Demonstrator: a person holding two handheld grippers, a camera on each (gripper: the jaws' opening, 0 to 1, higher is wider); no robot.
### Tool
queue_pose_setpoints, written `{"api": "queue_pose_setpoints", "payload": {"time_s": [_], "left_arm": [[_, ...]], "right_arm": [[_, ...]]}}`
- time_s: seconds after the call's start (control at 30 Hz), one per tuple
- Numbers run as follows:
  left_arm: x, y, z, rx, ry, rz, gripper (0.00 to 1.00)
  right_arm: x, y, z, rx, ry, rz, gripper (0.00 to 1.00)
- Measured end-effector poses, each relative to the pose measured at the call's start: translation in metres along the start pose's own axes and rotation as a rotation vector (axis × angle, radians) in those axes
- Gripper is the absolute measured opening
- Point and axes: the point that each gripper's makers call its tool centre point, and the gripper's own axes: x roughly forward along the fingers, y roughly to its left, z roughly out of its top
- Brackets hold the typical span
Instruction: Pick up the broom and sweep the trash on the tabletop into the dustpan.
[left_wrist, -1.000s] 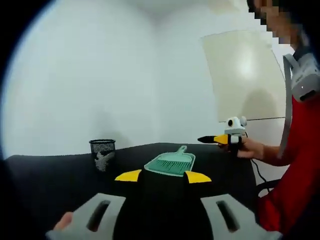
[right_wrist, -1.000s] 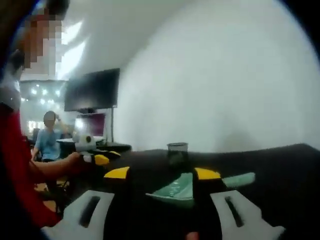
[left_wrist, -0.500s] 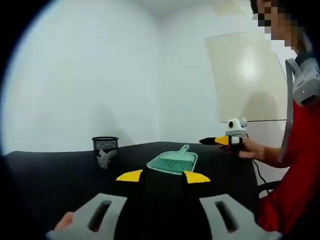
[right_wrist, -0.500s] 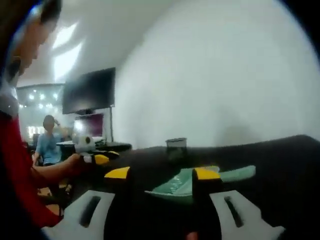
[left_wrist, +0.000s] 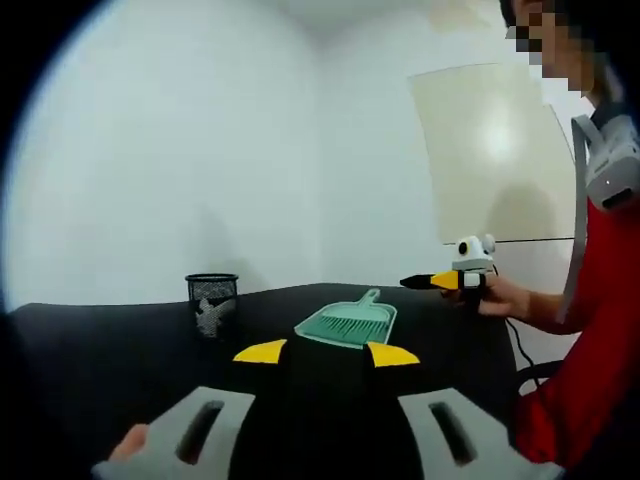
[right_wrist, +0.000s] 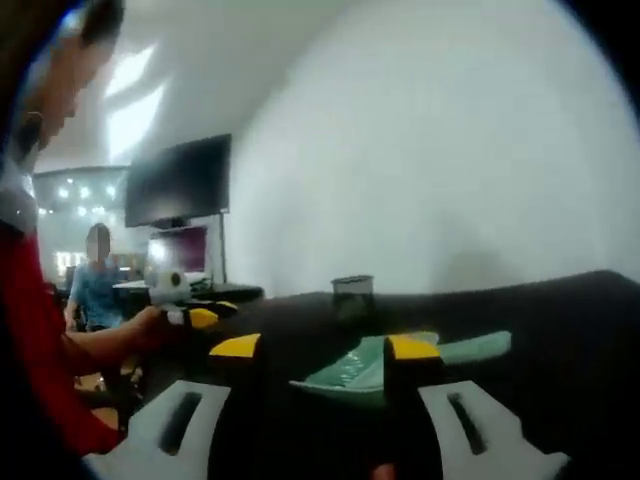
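Left tool (left_wrist: 325, 353): yellow tips spread, nothing between them, hovering over the black tabletop (left_wrist: 100, 360). Green dustpan (left_wrist: 345, 324) lies flat on the tabletop at 12 o'clock just past the tips, handle pointing away toward the wall; ribbed inside, looks like the broom is nested in it but can't separate the two. Black mesh cup (left_wrist: 212, 303) stands upright at 10 o'clock from the tips, well apart from the dustpan, something pale inside. In the left gripper view the right tool (left_wrist: 440, 281) comes in at 2 o'clock, held in a person's hand (left_wrist: 497, 297) off the tabletop's far edge, red sleeve behind it. Right tool (right_wrist: 325, 348): tips spread too, empty. Dustpan (right_wrist: 400, 361) sits at 12–1 o'clock right behind its tips, partly hidden by the right-hand tip, handle out toward 3 o'clock. Mesh cup (right_wrist: 353, 297) beyond it at 12. Left tool (right_wrist: 192, 318) shows at 9 o'clock. Dark monitor (right_wrist: 180, 182) on the far wall. No trash discernible on the tabletop; picture is soft.
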Motion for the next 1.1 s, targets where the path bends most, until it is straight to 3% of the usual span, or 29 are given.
{"api": "queue_pose_setpoints", "payload": {"time_s": [0.6, 1.1], "left_arm": [[0.0017, 0.0039, -0.0095, 0.011, 0.047, 0.019, 0.25], [0.0006, 0.0057, -0.0084, 0.001, 0.039, 0.026, 0.23]], "right_arm": [[-0.0004, 0.0002, -0.0015, -0.01, 0.006, 0.0, 0.48], [0.0004, -0.0018, -0.0037, -0.012, 0.018, -0.005, 0.46]]}}
